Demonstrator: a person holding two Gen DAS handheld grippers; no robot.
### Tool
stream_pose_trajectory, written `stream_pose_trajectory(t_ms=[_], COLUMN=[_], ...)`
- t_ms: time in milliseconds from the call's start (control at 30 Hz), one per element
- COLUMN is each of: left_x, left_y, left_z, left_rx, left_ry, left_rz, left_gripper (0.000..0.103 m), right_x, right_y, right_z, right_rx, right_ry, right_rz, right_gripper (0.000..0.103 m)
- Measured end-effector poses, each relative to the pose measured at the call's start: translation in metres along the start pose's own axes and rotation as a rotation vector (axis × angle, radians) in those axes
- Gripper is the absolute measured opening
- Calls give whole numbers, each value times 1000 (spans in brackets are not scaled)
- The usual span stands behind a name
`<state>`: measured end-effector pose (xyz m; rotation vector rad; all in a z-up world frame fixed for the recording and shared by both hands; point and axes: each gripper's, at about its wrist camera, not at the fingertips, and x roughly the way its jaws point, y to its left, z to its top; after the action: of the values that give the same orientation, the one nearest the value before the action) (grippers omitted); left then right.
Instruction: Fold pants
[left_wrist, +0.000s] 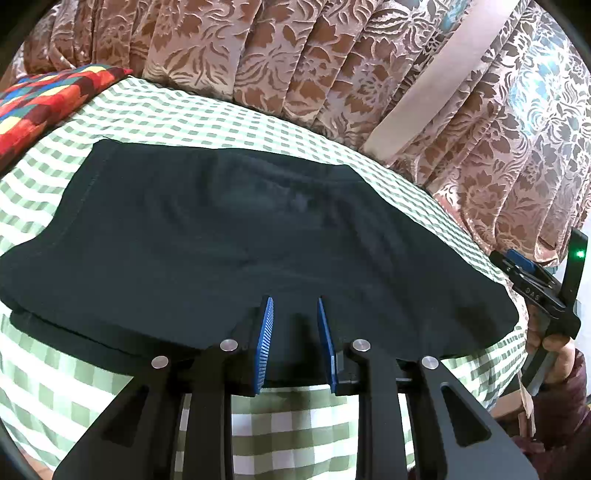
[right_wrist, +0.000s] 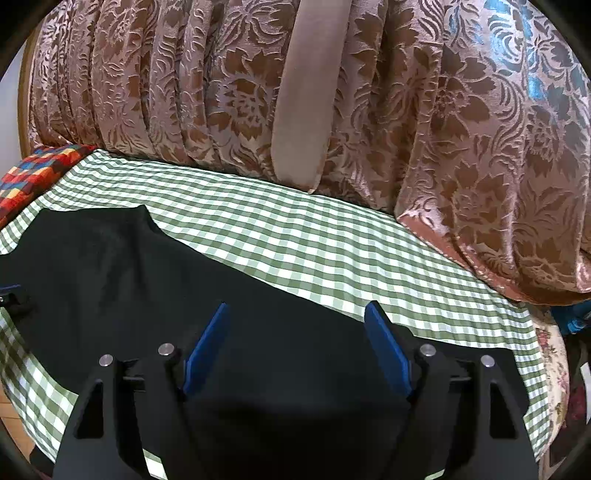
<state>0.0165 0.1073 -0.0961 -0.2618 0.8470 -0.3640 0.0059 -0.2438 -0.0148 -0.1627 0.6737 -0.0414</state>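
Black pants lie spread flat on a green-and-white checked sheet, with a second layer showing under their near left edge. My left gripper sits low at the pants' near edge. Its blue pads stand a narrow gap apart, and flat black cloth shows between them without being pinched. In the right wrist view the pants run from the left down under my right gripper. That gripper hovers over them wide open, with nothing clamped. In the left wrist view the right gripper's body shows at the pants' right end.
A brown floral curtain hangs close behind the bed, with a plain band down it. A multicoloured patchwork pillow lies at the far left. A person's hand holds the right gripper's handle. Bare checked sheet lies beyond the pants.
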Motion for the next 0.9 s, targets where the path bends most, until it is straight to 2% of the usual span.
stream_pose_trajectory(t_ms=[500, 900], left_x=[23, 31], left_y=[-37, -51], left_z=[3, 3], left_rx=[105, 146], left_ry=[48, 69], left_rz=[-28, -33], left_gripper=[23, 23], right_x=[-17, -28], right_y=[-78, -124], right_z=[-14, -21], right_rx=[160, 298], right_ry=[-7, -3], right_rz=[-219, -315], right_gripper=[80, 86])
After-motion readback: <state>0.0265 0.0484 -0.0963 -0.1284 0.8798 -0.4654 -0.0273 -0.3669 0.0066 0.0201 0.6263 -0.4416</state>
